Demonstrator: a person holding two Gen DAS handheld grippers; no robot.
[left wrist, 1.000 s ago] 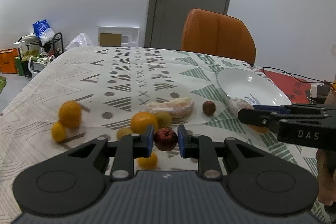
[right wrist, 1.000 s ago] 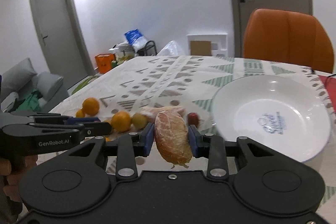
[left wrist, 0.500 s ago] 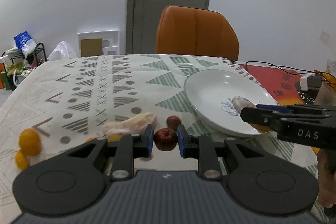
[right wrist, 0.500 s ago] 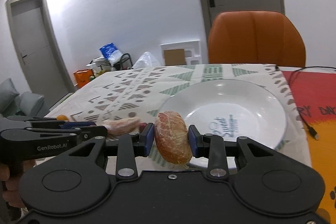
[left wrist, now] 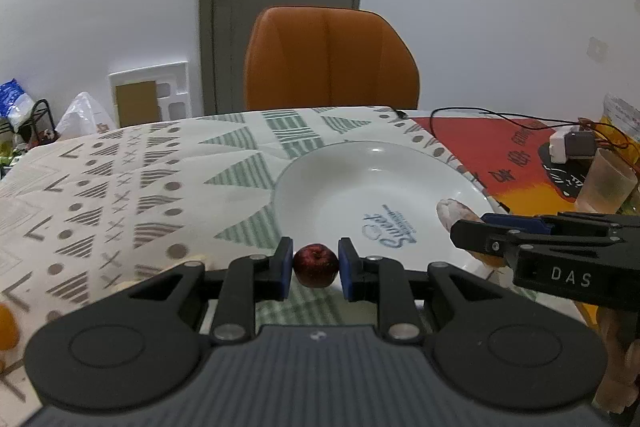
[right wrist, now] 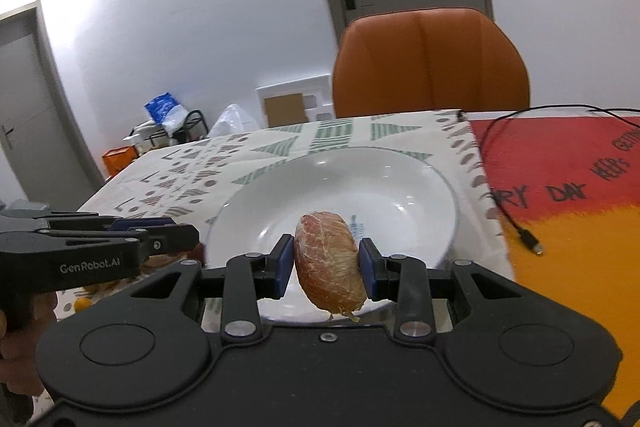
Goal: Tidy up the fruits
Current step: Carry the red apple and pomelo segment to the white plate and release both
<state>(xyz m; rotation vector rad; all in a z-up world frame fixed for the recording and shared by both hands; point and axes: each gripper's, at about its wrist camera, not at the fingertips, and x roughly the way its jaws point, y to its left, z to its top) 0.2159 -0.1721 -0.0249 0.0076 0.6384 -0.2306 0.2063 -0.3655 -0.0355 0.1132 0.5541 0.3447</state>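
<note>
My left gripper is shut on a small dark red apple and hangs at the near rim of the white plate. In the right wrist view my right gripper is shut on a peeled pinkish citrus segment, held over the near part of the same plate. The right gripper reaches in from the right in the left wrist view, with the segment's tip over the plate's right side. The left gripper shows at the left of the right wrist view.
An orange chair stands behind the patterned tablecloth. A red and yellow mat with a black cable lies to the right. A plastic cup and a charger sit far right. An orange lies at the left edge.
Both grippers have swung to the right with their fruit, from the loose fruit pile to the plate. The plate now fills the middle of both views. Grips are unchanged.
</note>
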